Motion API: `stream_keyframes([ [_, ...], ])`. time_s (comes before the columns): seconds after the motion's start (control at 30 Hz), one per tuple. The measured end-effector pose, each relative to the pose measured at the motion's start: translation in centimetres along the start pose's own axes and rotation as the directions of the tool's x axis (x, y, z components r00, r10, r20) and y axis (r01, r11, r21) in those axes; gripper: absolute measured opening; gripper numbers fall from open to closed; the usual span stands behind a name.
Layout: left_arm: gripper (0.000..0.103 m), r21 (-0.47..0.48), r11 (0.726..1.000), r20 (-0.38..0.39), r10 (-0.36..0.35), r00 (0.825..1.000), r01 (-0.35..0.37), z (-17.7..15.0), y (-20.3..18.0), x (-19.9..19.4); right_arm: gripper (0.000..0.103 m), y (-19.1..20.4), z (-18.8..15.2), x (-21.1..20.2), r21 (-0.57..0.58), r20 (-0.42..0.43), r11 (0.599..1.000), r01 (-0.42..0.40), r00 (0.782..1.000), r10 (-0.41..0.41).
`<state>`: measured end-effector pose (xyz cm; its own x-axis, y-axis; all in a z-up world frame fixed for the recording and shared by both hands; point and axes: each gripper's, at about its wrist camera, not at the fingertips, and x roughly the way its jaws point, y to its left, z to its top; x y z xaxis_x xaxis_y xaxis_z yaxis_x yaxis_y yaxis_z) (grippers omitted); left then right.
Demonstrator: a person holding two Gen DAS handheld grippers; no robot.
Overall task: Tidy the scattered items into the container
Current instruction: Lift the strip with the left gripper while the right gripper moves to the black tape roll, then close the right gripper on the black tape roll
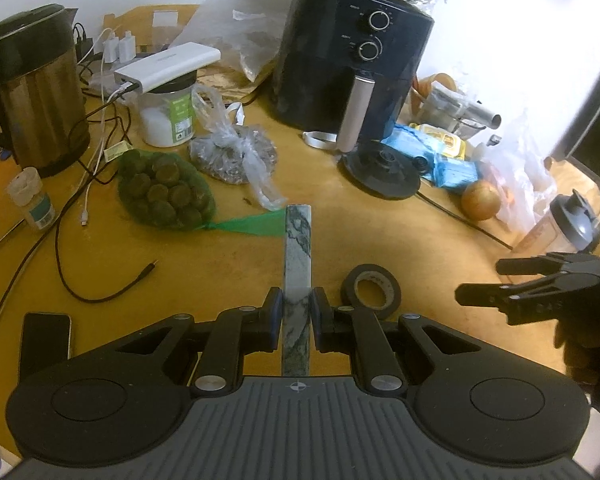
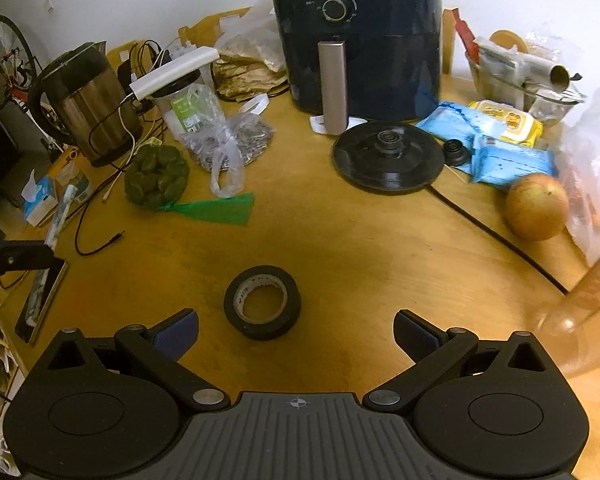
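Observation:
My left gripper point(image 1: 297, 308) is shut on a long marbled green-white bar point(image 1: 298, 264) and holds it above the wooden table point(image 1: 220, 272), pointing forward. The bar also shows at the left in the right wrist view point(image 2: 58, 216). A black tape roll point(image 1: 371, 290) lies on the table just right of the left fingers. In the right wrist view the tape roll point(image 2: 262, 308) lies just ahead of my right gripper point(image 2: 296, 336), which is open and empty. The right gripper also shows at the right edge of the left wrist view point(image 1: 508, 284). A clear container point(image 2: 592, 300) stands at the right edge, blurred.
A black air fryer point(image 1: 352, 64) stands at the back, a kettle base point(image 1: 380, 168) and an onion point(image 1: 481, 201) before it. A kettle point(image 1: 32, 92), jar point(image 1: 168, 116), netted green balls point(image 1: 164, 192), plastic bag point(image 1: 236, 152), cables and a phone point(image 1: 46, 340) fill the left.

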<state>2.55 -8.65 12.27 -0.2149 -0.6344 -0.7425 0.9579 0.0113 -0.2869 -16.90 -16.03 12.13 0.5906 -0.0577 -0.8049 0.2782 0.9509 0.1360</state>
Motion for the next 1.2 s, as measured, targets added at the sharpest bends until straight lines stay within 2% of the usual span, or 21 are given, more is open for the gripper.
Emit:
stream_keyframes([
  [0.43, 0.016, -0.030, 0.999, 0.004, -0.020, 1.000, 0.020, -0.8, 0.7, -0.8, 0.103, 1.3, 1.2, 4.4, -0.041, -0.046, 0.999, -0.033, 0.998, 0.031],
  [0.67, 0.016, -0.042, 0.999, 0.008, -0.024, 1.000, 0.024, -0.9, 1.3, -1.1, 0.103, 2.4, 1.4, 7.0, -0.105, -0.080, 0.993, -0.048, 0.996, 0.040],
  [1.03, 0.016, -0.071, 0.997, -0.006, -0.001, 1.000, 0.001, -1.0, 2.2, -1.0, 0.103, 4.2, 1.6, 10.7, -0.210, -0.130, 0.977, -0.023, 0.991, -0.005],
  [1.2, 0.016, -0.086, 0.996, -0.013, 0.005, 1.000, -0.006, -1.1, 2.6, -1.0, 0.103, 4.5, 1.7, 12.3, -0.219, -0.154, 0.976, -0.011, 0.988, -0.024],
])
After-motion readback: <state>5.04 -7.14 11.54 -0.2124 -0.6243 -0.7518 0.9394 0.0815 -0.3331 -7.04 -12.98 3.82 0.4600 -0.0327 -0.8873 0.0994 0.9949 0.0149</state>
